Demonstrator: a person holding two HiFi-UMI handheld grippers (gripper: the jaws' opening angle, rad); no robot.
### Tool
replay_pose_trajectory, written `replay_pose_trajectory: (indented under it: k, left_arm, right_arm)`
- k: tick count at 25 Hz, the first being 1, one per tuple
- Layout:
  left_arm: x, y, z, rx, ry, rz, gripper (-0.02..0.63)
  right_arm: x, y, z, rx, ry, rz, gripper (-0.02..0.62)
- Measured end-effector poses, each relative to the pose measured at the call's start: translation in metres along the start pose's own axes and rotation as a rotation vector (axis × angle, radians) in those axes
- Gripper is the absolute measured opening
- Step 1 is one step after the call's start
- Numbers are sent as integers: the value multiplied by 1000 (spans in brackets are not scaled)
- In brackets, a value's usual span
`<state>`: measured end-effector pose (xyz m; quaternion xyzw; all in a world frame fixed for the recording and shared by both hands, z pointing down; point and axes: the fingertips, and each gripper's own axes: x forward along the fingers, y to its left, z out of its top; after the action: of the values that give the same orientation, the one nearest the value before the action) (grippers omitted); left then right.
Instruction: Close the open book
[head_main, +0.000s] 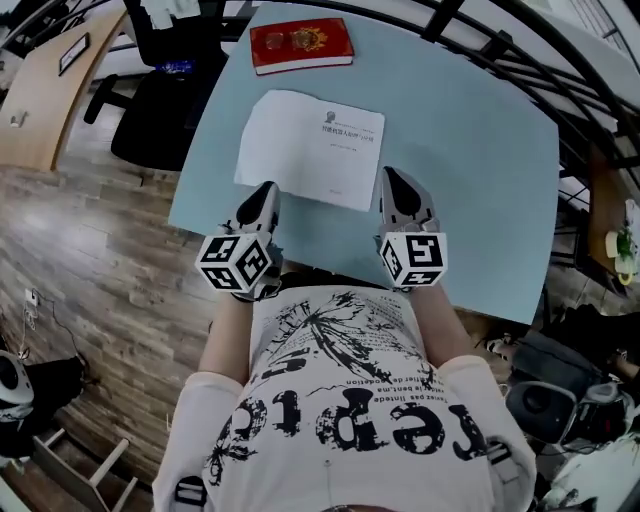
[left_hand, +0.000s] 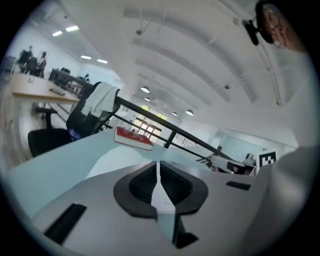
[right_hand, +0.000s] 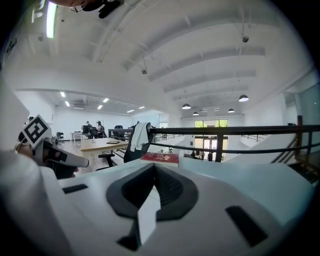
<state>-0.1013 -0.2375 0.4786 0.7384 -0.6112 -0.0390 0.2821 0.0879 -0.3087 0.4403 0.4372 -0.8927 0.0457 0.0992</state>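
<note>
**Operator:** Report the status of each hand-held gripper, nearest items first.

**Technician:** The left hand-held gripper (head_main: 268, 190) is at lower centre-left of the head view. Its jaws are closed together with nothing between them. The right hand-held gripper (head_main: 390, 176) is at lower centre-right, also closed and empty. Both are over the near part of the light blue surface (head_main: 480, 200).

**Operator:** Location of the book?

**Technician:** The white book (head_main: 310, 148) lies flat at the centre of the surface, showing one white face with a few printed lines. The left jaw tips are at its near edge and the right jaw tips are just beside its right edge. Contact cannot be confirmed. A closed red book (head_main: 301, 46) lies at the far edge, top centre. A black office chair (head_main: 150, 110) stands beyond the surface at upper left.
</note>
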Motion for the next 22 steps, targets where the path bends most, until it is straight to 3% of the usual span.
replay_pose_trajectory:
  k: [3,6,9,13,18,22]
  left_arm:
    - [-1,31,-25,-239,-15,44,21]
    - [4,60,-47,-408,-18,74,21]
    - [9,77,-66,-518,-23,106,28]
    - [20,92,-82,-649,-64,132,149]
    - [33,113,-93,-861,-125,158,189]
    - [39,129,-92,-975,-186,177,216]
  right_arm:
    - [11,5,-6,7,26,38,11]
    - [18,10,-10,2,41,60,11]
    - [23,14,-16,0,56,87,11]
    - [28,17,-24,-16,73,114,11]
    - [31,13,-32,-16,87,116,11]
    - [33,9,-36,-13,100,113,11]
